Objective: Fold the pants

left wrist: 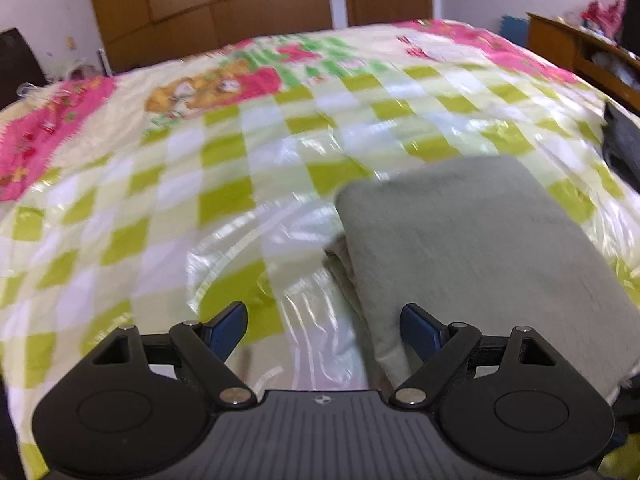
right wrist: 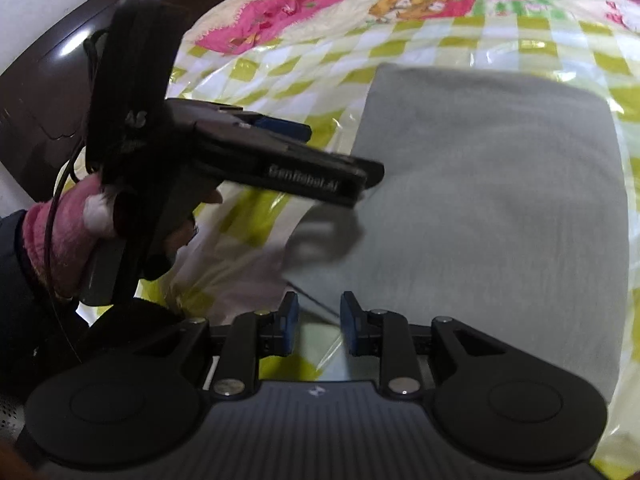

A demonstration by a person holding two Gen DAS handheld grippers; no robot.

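Pants [right wrist: 492,208]: grey-green, folded into a compact rectangle, lying flat on a bed [left wrist: 224,184] whose green-and-white checked, cartoon-printed cover lies under clear, glossy plastic sheeting. In the left wrist view the folded stack sits to the right of the claw, its layered edge showing along the near left side.

Left claw [left wrist: 323,330]: released, jaws spread wide, nothing between the blue pads [left wrist: 228,326]; the right-hand pad stands just at the edge of the pants, though blur leaves contact uncertain. From the right wrist view the same tool appears side-on, carried by a hand [right wrist: 68,236] in a pink knitted glove, its tip over the left edge of the pants.

Right claw [right wrist: 319,326]: jaws parted narrowly and empty, with only sheeting and the near corner of the pants seen through the gap; no pad presses on cloth.

Limits of view: both pictures are motion-blurred. The near right corner of the pants is cut off by the claw body. A wooden wardrobe [left wrist: 208,4] and a cluttered side cabinet [left wrist: 580,52] beyond the bed are indistinct.
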